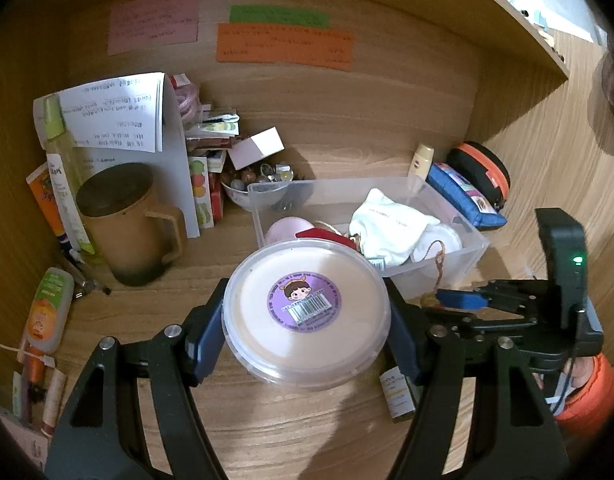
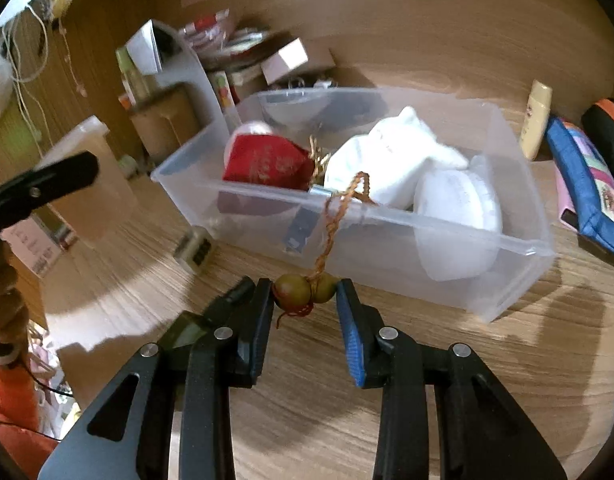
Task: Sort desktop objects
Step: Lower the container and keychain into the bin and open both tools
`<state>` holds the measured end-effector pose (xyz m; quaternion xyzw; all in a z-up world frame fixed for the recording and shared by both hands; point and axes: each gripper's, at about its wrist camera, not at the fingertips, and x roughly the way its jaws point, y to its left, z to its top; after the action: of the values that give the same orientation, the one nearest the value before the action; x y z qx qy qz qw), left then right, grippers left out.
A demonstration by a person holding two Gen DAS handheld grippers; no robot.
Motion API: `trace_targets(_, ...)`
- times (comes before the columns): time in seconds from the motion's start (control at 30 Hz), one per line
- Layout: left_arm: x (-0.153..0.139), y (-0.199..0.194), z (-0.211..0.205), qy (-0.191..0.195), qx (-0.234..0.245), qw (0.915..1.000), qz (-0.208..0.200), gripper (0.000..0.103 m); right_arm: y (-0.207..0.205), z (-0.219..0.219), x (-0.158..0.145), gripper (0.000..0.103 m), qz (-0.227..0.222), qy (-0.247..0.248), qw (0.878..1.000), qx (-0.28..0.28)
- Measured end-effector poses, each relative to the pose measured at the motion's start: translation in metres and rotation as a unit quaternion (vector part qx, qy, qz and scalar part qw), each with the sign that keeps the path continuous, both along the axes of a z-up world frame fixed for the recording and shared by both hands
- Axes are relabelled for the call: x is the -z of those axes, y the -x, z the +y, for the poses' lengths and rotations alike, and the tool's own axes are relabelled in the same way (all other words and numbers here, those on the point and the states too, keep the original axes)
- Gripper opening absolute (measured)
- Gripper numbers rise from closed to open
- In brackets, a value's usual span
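Note:
My left gripper (image 1: pixel 307 316) is shut on a round clear tub with a cream lid and purple sticker (image 1: pixel 306 312), held above the wooden desk just in front of the clear plastic bin (image 1: pixel 473 250). My right gripper (image 2: pixel 305 294) is shut on two brown beads of a charm (image 2: pixel 305 289); its braided cord (image 2: pixel 339 216) hangs over the bin's front wall (image 2: pixel 387 240). The bin holds a red pouch (image 2: pixel 263 162), a white cloth bag (image 2: pixel 395 156) and a white round pad (image 2: pixel 459 208). The right gripper also shows at the right of the left wrist view (image 1: pixel 463 300).
A brown mug (image 1: pixel 127 220), papers, bottles and tubes stand at the left. A bowl of small trinkets (image 1: pixel 243 188) sits behind the bin. A blue pouch (image 1: pixel 467 196), an orange-black case (image 1: pixel 481 168) and a small bottle (image 1: pixel 399 394) lie to the right. A small white cube (image 2: pixel 195 248) sits before the bin.

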<state>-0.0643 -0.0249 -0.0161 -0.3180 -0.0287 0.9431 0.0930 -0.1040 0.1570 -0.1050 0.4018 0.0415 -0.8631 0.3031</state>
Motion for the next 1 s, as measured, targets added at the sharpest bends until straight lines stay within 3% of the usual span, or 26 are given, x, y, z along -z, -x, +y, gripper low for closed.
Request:
trace_targets(0.47,-0.009,0.023,0.006,-0.001,0.008,1.0,-0.002,0.07,0.002,0.003,-0.049,0.03,0.047,0.054,0.997,-0.007)
trace_targets(1.0,0.0,0.064,0.025,0.002,0.041,0.999,-0.02,0.07,0.042,0.013,-0.039,0.03,0.029,0.045,0.998,0.016)
